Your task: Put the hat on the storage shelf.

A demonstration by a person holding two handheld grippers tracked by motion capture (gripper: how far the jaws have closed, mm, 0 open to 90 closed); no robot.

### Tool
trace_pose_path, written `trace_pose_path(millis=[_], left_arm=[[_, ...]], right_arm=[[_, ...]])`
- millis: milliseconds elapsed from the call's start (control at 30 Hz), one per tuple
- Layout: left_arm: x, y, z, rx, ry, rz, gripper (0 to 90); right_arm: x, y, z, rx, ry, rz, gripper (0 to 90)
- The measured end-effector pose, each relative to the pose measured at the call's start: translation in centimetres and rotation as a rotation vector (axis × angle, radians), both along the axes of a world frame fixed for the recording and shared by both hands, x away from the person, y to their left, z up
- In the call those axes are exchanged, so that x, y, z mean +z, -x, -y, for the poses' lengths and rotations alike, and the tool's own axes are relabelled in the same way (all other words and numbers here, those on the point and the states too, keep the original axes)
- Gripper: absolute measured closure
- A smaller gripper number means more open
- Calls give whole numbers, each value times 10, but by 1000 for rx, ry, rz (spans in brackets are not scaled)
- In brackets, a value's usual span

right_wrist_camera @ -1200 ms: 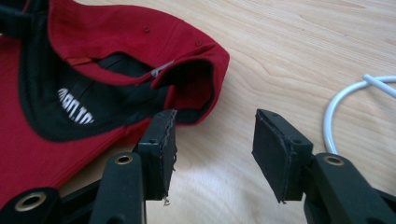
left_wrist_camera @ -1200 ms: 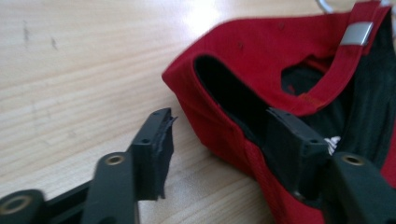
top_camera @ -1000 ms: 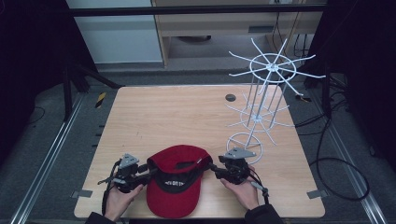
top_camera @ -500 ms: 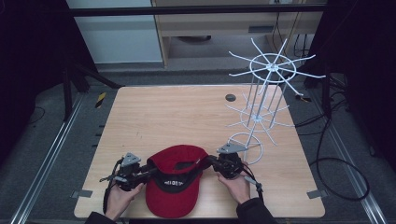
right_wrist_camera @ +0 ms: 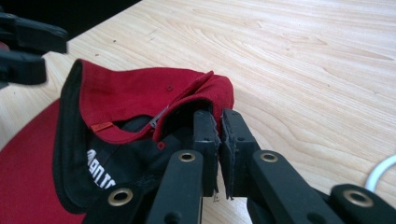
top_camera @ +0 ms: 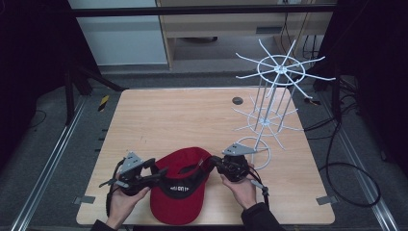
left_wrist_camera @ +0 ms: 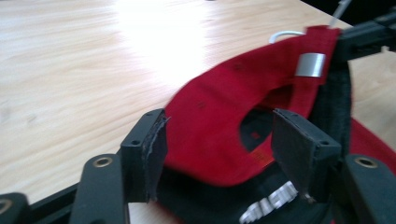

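Both hands come in low at the near edge of the wooden table (top_camera: 192, 115), either side of the red cap (top_camera: 180, 185). Right gripper (right_wrist_camera: 219, 123) is pinching its rim; left gripper (left_wrist_camera: 219, 140) has just opened, jaws wide around the fabric. White wire rack (top_camera: 276, 96) stands behind on the right.

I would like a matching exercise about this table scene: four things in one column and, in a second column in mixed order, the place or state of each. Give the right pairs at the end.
Things:
1. red cap
2. white wire rack
3. left gripper
4. right gripper

Places or states:
A. jaws pinched on the cap's edge
B. stands at the right side of the table
C. lies at the near edge, between the two hands
D. jaws apart, the cap's red cloth between them; they have just been opening

Pairs: 1-C, 2-B, 3-D, 4-A
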State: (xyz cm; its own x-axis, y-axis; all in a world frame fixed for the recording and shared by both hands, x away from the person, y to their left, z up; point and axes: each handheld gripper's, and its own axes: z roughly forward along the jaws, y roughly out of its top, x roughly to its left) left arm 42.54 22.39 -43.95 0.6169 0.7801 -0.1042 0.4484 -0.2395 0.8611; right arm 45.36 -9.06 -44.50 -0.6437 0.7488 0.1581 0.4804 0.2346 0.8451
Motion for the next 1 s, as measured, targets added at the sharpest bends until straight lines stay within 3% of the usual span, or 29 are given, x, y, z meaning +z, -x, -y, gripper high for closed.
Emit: trace_pose_path(millis=[100,133,267,300,433,600,733,767,800,833,1000], left_arm=[[1,-3,12,-26,-6,-4,344],[0,-6,27,-56,-23,-7,341],[-1,-8,43,-83,-49,-9,329],[-2,-10,54,-101,-61,-15,323],[-6,-12,68,-123,-82,-22,303],[-17,-16,89,-146,-145,-46,323],[-19,-18,91,-116,-159,-47,580],[-17,-19,89,-107,-150,-56,580],[-14,-19,85,-106,-122,-72,741],[-14,-19,85,-106,-122,-72,799],[-2,-21,76,-82,-104,-57,878]], right_arm=[[2,0,-1,-1,-5,1,859],[4,0,-2,3,-8,6,859],[7,0,-3,6,-10,16,859],[8,0,-3,5,-9,20,859],[9,0,-2,4,-10,19,859],[10,1,-3,4,-2,26,859],[11,2,-3,8,0,31,857],[11,2,-3,8,0,31,857],[10,2,-3,11,9,28,855],[10,1,-2,11,18,29,854],[4,0,-4,15,35,16,846]])
